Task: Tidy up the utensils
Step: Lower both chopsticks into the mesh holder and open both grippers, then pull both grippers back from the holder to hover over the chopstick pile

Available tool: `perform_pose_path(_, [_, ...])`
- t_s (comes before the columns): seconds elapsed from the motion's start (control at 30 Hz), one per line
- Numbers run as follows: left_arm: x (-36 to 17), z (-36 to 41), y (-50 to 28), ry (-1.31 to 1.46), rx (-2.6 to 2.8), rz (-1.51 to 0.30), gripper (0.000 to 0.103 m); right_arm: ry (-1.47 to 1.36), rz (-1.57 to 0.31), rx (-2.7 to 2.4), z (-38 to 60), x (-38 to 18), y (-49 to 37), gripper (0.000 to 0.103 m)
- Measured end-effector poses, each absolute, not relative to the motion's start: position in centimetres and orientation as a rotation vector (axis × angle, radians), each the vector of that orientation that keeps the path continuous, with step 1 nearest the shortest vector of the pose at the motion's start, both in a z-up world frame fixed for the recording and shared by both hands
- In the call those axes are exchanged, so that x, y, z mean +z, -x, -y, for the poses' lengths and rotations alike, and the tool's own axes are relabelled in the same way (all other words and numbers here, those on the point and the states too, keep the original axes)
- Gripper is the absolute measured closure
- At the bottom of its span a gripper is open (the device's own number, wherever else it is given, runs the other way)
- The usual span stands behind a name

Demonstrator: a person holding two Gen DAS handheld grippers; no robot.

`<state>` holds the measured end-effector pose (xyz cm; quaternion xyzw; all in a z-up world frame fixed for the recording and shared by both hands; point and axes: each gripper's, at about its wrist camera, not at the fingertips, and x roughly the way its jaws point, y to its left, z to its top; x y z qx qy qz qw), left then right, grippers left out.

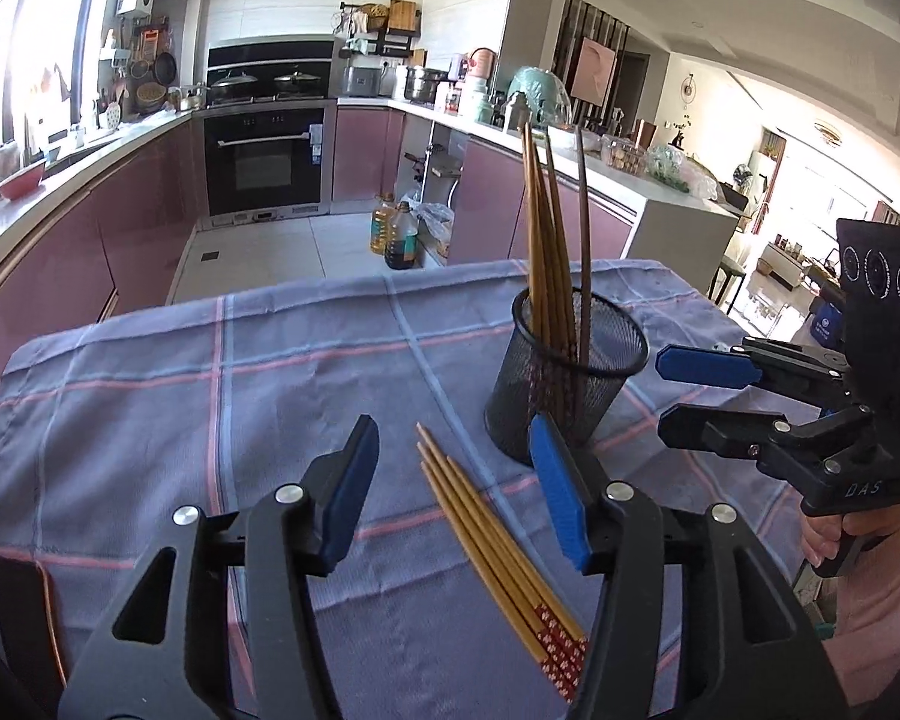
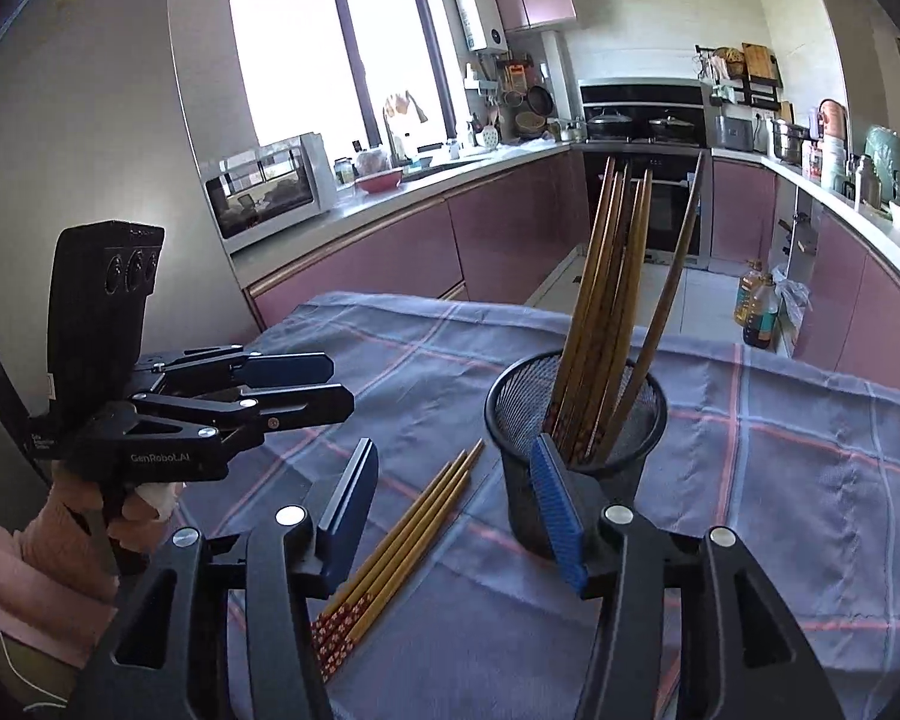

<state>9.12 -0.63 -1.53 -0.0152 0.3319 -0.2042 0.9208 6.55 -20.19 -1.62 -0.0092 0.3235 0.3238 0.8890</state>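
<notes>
A black mesh cup (image 1: 561, 381) stands on the checked cloth and holds several upright chopsticks (image 1: 549, 228). It also shows in the right wrist view (image 2: 576, 450), with its chopsticks (image 2: 612, 276). Several loose chopsticks (image 1: 486, 528) lie flat on the cloth in front of the cup; they show in the right wrist view too (image 2: 402, 540). My left gripper (image 1: 456, 498) is open and empty above the loose chopsticks. It appears from the side in the right wrist view (image 2: 330, 384). My right gripper (image 2: 456, 510) is open and empty above the loose chopsticks and beside the cup. It shows from the side in the left wrist view (image 1: 660, 390).
The blue and pink checked cloth (image 1: 210, 396) covers the table. Beyond its far edge is the kitchen floor with oil bottles (image 1: 393, 231), purple cabinets and an oven (image 1: 264, 162). A microwave (image 2: 264, 189) sits on the left counter.
</notes>
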Motion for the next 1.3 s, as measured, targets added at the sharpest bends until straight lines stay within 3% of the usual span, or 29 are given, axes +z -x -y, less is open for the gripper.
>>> perform_pose_path(0.5, [-9.1,1.1,-8.3,0.042,-0.393,-0.884,0.051,0.097,-0.863,0.662,16.8,-8.3,-4.7,0.052])
perform_pose_path(1.3, [-10.9,2.0,-8.2,-0.004,-0.386,-0.907,0.051,0.180,-0.868,0.601,15.3,-9.2,-5.0,0.053])
